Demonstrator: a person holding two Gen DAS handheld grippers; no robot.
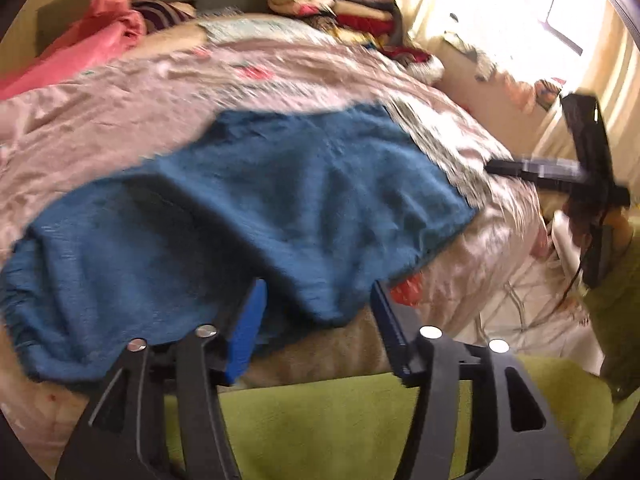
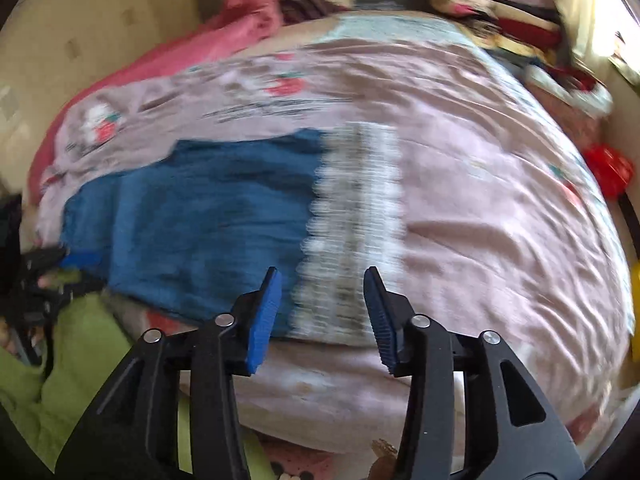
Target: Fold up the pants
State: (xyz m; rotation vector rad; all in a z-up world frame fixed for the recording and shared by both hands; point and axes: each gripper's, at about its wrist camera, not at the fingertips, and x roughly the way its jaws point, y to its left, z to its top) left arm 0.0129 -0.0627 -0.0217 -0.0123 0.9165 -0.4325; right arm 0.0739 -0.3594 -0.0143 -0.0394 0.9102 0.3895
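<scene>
The blue pants [image 1: 240, 208] lie spread flat on the pink bedspread [image 1: 120, 120], reaching to the near edge of the bed. My left gripper [image 1: 318, 292] is open and empty, its fingers just above the pants' near edge. In the right wrist view the pants [image 2: 200, 220] lie left of centre, next to a white lace band [image 2: 352, 220] on the bedspread. My right gripper [image 2: 322, 280] is open and empty above the near edge of the pants and the lace band. The right gripper also shows in the left wrist view [image 1: 560, 168] at the right, beyond the pants.
A pink blanket [image 1: 80, 44] is heaped at the far left of the bed. A stack of folded clothes [image 1: 352, 4] stands at the far right. A green-clad body [image 1: 360, 420] is close below the grippers. A red object [image 2: 608, 168] sits right of the bed.
</scene>
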